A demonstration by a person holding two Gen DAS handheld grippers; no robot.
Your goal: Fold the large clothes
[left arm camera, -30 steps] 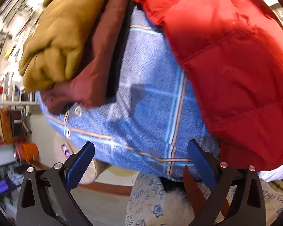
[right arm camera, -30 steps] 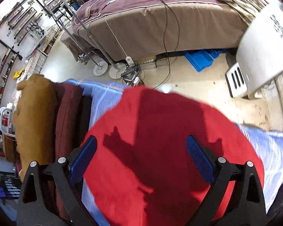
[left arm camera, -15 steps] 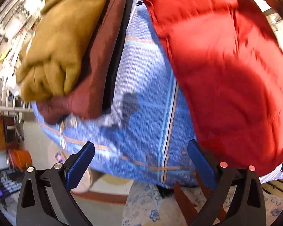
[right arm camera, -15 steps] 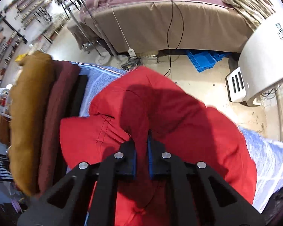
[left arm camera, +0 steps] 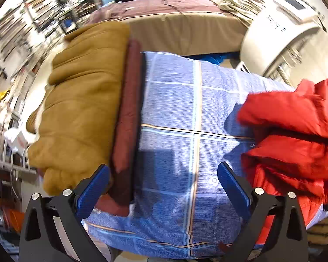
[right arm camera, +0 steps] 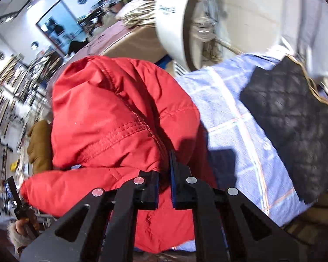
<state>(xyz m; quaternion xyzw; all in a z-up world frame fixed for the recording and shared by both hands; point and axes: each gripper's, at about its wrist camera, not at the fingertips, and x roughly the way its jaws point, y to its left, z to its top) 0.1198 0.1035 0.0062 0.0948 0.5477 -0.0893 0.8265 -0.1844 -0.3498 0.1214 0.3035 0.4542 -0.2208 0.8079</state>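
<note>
A red padded jacket (right arm camera: 120, 113) is bunched up and lifted over the blue checked sheet (left arm camera: 185, 131). My right gripper (right arm camera: 164, 174) is shut on a fold of the red jacket. In the left wrist view the jacket (left arm camera: 295, 135) hangs crumpled at the right, above the sheet. My left gripper (left arm camera: 164, 181) is open and empty, over the near part of the sheet, between the folded pile and the jacket.
A folded mustard garment (left arm camera: 83, 104), a maroon one (left arm camera: 129, 113) and a dark one lie stacked at the sheet's left. A black quilted garment (right arm camera: 290, 120) lies at the right. A bed (left arm camera: 177, 21) and a white appliance (left arm camera: 277, 35) stand behind.
My right gripper closed on the red jacket and pulled it up and to the right, uncovering the sheet. My left gripper stayed open and tilted up towards the room.
</note>
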